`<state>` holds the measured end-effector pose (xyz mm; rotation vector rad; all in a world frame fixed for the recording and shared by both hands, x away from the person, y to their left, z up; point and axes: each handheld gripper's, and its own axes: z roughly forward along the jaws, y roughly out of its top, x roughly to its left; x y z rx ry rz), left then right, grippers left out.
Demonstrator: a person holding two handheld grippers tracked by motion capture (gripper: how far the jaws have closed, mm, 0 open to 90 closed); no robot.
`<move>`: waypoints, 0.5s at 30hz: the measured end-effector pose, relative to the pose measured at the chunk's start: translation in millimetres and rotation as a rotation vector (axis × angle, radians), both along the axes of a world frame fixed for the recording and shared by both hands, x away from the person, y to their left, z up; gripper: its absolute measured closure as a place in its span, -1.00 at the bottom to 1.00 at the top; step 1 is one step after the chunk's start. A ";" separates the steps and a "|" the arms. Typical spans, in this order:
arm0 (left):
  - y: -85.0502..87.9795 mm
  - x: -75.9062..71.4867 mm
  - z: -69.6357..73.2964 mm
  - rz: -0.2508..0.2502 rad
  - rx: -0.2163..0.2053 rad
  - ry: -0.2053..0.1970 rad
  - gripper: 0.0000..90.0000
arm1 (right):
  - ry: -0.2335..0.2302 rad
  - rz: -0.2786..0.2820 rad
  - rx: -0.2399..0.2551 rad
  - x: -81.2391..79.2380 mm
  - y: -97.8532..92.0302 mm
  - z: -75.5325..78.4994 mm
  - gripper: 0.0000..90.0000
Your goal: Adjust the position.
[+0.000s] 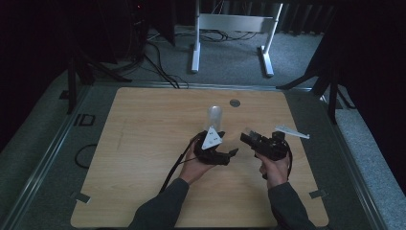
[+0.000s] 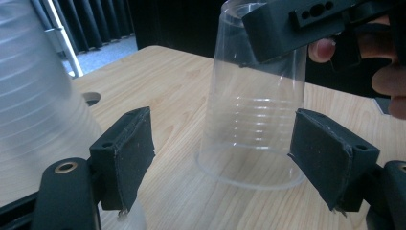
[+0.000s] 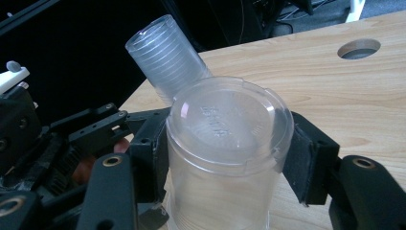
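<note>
Two hand-held grippers met near the middle of a wooden table (image 1: 143,158). The right gripper (image 3: 225,158) was clamped on a single clear cup (image 3: 225,158) standing upside down on the table, its pads pressed against the wall just below the base. In the left gripper view the same cup (image 2: 253,120) stood rim-down on the wood, with the right gripper (image 2: 297,28) gripping it near the top.

The left gripper (image 2: 230,158) held a stack of cups (image 2: 33,96), seen large and blurred at the left edge of its own view; the left pad lay against the stack, but whether the jaws pinched it could not be told. From above the stack (image 1: 215,116) rose beyond the left gripper (image 1: 214,146), just beside the right gripper (image 1: 256,141). In the right gripper view the stack (image 3: 167,57) leaned tilted behind the single cup.
</note>
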<state>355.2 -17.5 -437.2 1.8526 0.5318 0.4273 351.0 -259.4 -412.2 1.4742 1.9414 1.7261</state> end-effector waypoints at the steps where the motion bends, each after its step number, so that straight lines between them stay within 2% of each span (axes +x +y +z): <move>1: -1.1 -0.1 -0.2 -0.002 -0.004 0.001 -0.49 | 0.003 0.000 0.005 0.0 0.4 -0.5 -0.09; 9: -4.3 0.2 -1.4 -0.021 -0.022 -0.002 -0.53 | 0.050 0.015 0.118 4.3 -2.8 -5.1 -0.09; 15: -6.4 0.9 -3.5 -0.030 -0.035 0.011 -0.54 | 0.061 0.011 0.144 5.6 -4.6 -5.6 -0.09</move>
